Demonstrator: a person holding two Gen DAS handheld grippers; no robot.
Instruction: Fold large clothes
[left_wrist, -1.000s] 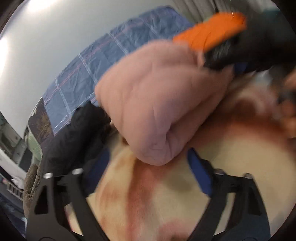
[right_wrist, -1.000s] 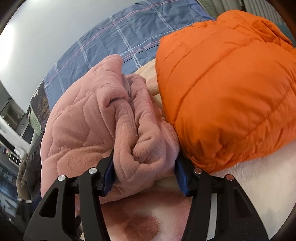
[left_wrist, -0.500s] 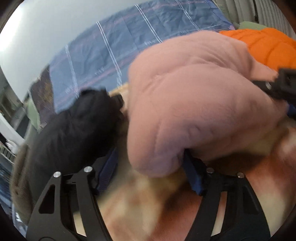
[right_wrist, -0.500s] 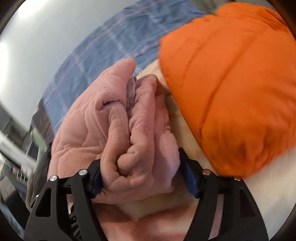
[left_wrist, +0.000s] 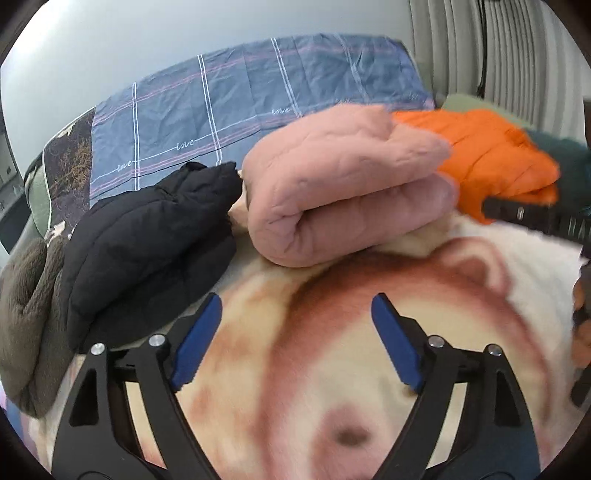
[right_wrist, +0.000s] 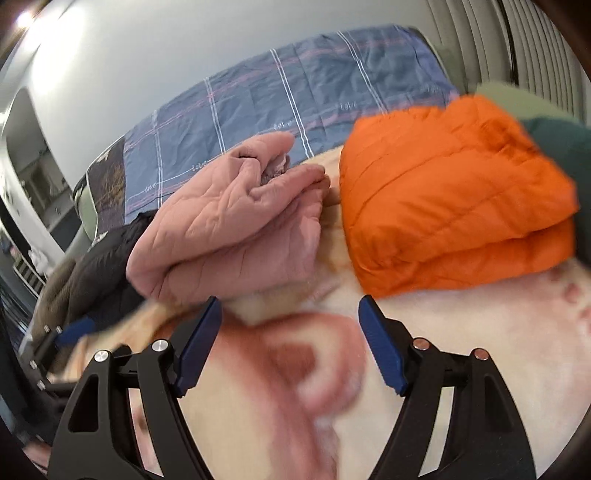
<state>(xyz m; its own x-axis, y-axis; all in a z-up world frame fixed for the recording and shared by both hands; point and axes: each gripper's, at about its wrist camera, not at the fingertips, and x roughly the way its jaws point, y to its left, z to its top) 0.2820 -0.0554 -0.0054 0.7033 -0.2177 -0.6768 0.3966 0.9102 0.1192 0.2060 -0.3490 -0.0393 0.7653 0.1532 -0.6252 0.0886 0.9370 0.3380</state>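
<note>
At the far left edge of the left wrist view lies a brown fleecy garment (left_wrist: 26, 325), and touching its right side a black puffer jacket (left_wrist: 147, 254) bunched in a heap. Behind both runs a blue checked sheet (left_wrist: 258, 99) against a pale wall, with a dark patterned pillow (left_wrist: 70, 166) at its left end. Everything rests on a cream blanket with reddish-brown print (left_wrist: 295, 387) spread over the bed.

The folded pink quilted garment (left_wrist: 343, 184) sits in the middle of the row, its rounded fold facing the camera, layers stacked fairly flat, its left end just beside the black jacket. In the right wrist view the same pink bundle (right_wrist: 236, 236) shows a looser upper edge with a bit of lining poking out. Just beside it on the right, a narrow strip of blanket between them, is a folded orange puffer jacket (right_wrist: 450, 192), and a dark green garment (right_wrist: 565, 147) touches that one's far right side. Vertical blinds (right_wrist: 517, 48) hang behind.

The left hand-held gripper (left_wrist: 295, 343) has just been opening; its jaws stand wide over bare blanket, released, the pink garment beyond its tips. The right hand-held gripper (right_wrist: 290, 343) has likewise been opening and is empty, the pink bundle ahead of its blue pads (right_wrist: 380, 347)
</note>
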